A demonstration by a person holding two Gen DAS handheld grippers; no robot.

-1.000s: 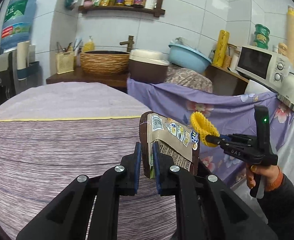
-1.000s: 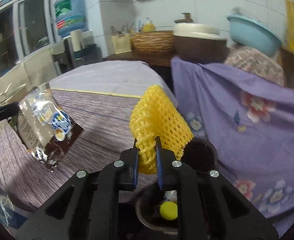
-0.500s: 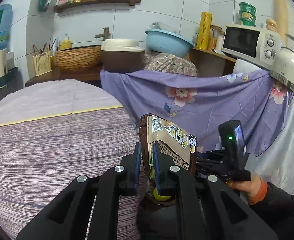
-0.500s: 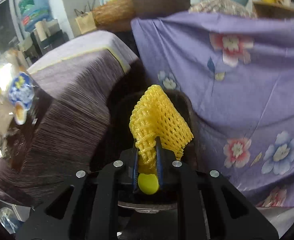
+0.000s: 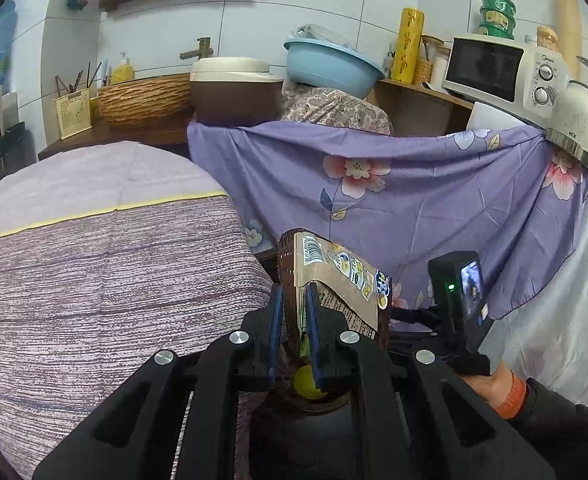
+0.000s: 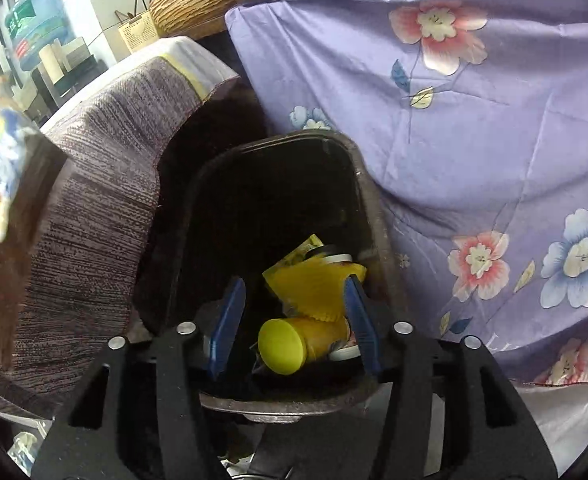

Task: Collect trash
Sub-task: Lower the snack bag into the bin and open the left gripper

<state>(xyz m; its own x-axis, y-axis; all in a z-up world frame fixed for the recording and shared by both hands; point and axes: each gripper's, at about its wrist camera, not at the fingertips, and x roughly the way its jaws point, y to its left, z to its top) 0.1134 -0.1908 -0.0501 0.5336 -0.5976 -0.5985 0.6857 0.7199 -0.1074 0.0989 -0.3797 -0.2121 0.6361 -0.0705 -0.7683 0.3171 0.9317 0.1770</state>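
Note:
My left gripper [image 5: 294,292] is shut on a brown snack wrapper [image 5: 334,276], held upright past the table's edge, above a dark trash bin [image 5: 322,404]. The same wrapper shows blurred at the left of the right wrist view [image 6: 1,168]. My right gripper [image 6: 294,284] hangs over the bin's mouth [image 6: 277,140] with its jaws opening. A yellow foam net [image 6: 314,288] lies loose below and between the jaws, inside the bin, on a yellow-capped bottle [image 6: 289,346]. The right-hand device [image 5: 458,292] sits just right of the wrapper, its fingers hidden.
A table under striped purple cloth [image 5: 93,280] stands left of the bin. A purple floral cloth [image 5: 414,200] hangs behind and right of it. A microwave [image 5: 502,72], kettle [image 5: 578,120] and blue basin [image 5: 330,64] stand on the counter behind.
The right gripper sank toward the bin and let go of the yellow net, which dropped inside. The left gripper carried the wrapper right, off the table and over the bin.

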